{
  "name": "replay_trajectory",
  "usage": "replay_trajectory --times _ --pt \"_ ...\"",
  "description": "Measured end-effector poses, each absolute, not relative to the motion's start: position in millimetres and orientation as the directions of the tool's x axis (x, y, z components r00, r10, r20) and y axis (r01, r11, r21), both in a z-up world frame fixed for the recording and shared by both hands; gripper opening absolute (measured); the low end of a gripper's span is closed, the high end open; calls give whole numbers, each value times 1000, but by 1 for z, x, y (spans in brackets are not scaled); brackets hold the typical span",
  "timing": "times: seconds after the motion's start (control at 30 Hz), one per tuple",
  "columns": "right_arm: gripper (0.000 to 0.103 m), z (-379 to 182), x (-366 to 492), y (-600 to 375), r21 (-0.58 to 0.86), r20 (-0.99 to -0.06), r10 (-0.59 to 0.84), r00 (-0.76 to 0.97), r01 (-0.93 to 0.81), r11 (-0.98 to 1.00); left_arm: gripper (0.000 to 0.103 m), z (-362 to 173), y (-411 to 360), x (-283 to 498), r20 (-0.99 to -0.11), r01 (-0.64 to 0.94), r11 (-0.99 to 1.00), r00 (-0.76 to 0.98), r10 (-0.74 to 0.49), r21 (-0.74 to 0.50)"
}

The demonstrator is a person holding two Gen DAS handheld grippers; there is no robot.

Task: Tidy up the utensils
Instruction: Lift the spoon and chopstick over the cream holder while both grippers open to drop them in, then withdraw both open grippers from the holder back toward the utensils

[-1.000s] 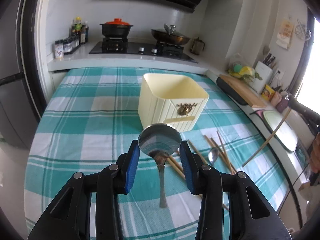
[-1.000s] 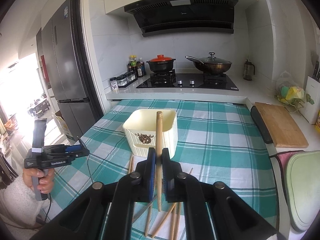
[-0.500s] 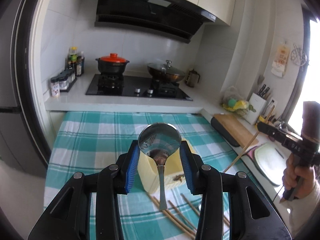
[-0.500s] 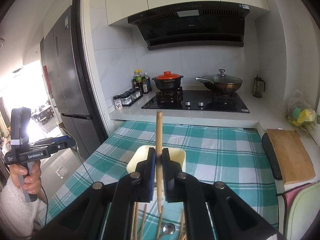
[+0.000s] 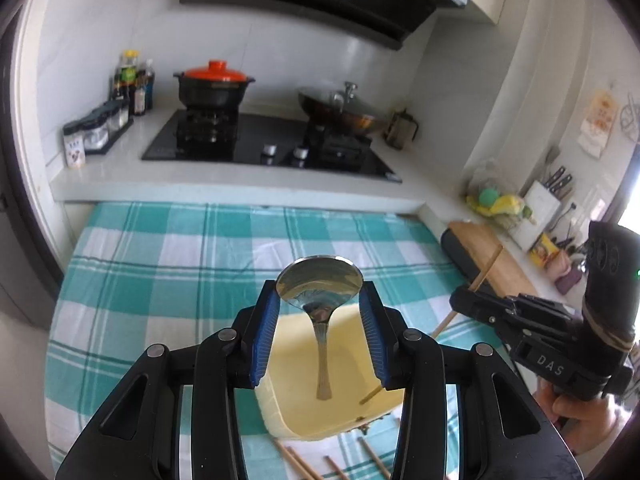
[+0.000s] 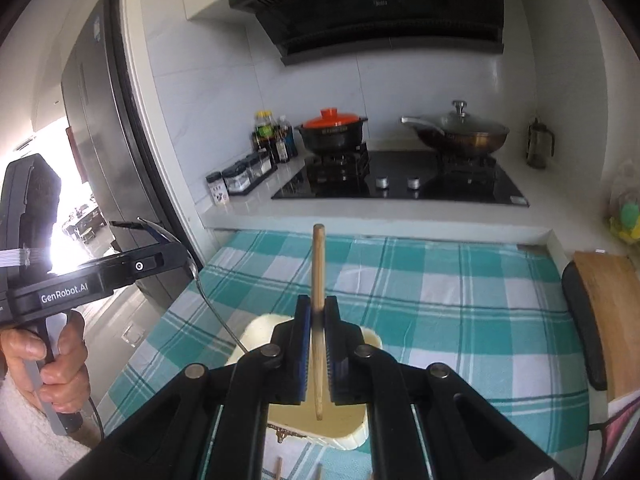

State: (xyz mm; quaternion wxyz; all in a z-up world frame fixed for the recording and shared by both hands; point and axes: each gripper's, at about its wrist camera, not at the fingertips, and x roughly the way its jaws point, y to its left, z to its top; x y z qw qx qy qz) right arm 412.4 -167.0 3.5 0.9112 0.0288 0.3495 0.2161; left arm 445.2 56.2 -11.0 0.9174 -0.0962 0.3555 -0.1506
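Spoon point(image 5: 319, 285), chopstick point(image 6: 318, 280) — seemingly over bin point(image 5: 344, 412)

The matte black plastic left gripper point(image 5: 320, 320) has blue ribbed pads point(image 5: 264, 336), round silver screws at its pivots and white "GenRobot.AI" lettering on its side. The matching black right gripper point(image 6: 319, 344) reads "DAS". A fuzzy white sleeve point(image 6: 16, 428) covers one wrist.

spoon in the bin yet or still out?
Out. The spoon is clamped by its bowl in the left claw, handle hanging above the cream bin.
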Motion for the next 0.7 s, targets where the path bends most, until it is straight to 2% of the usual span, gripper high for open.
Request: replay_trajectory --times 0.17,0.37,0.47,0.5,0.6,0.7 --pt "7 -47 452 -159 246 -729 395 560 -325 913 41 -65 44 472 -720 160 956 630 -290 -245" --pt "12 -59 457 -152 200 -734 361 575 -326 924 43 -79 44 475 -731 110 971 642 -232 -211" --pt "33 -58 438 -155 176 -728 351 589 -334 926 55 -72 51 454 -719 118 974 658 -223 -195" --pt "40 -56 429 -158 170 -723 348 597 -335 927 63 -70 53 443 -713 124 976 667 -215 -179" --pt "42 -51 385 -168 127 -720 320 616 -337 933 74 -66 59 394 -698 146 980 688 -201 -138" --pt "61 -50 331 -176 32 -715 234 658 -304 952 79 -74 60 340 -707 156 981 681 -191 -115"
